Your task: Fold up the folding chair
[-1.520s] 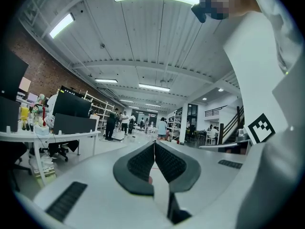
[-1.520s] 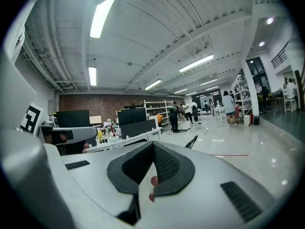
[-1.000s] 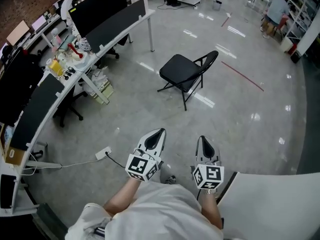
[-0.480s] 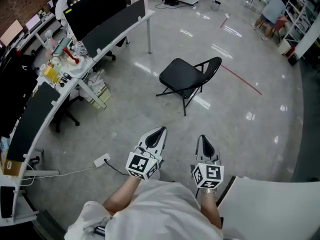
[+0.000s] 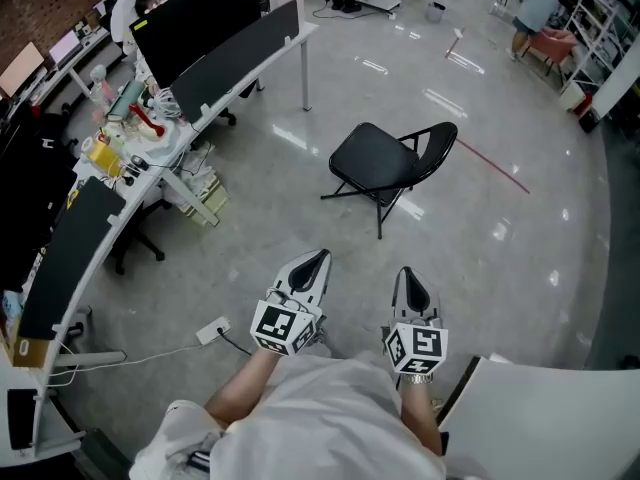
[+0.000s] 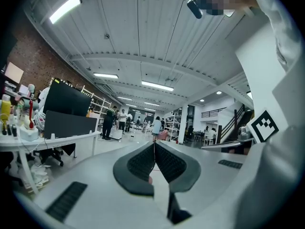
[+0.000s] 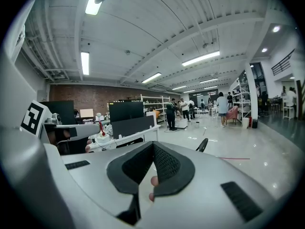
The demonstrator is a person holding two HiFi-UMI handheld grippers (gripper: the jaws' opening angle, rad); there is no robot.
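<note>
A black folding chair stands unfolded on the grey floor ahead of me, its seat toward the left and its backrest at the right. In the right gripper view only the top of its backrest shows above the jaws. My left gripper and right gripper are held side by side in front of my body, well short of the chair. Both are shut with nothing between the pads. In the left gripper view the gripper points level across the room and the chair is not seen.
A long curved desk with black monitors and clutter runs along the left, an office chair beside it. A power strip with a cable lies on the floor near my left side. A white tabletop sits at the lower right. People stand far off.
I have walked forward: the chair now lies lower and closer in the head view, and the desk has slid nearer. Both grippers keep their pose and stay shut.
</note>
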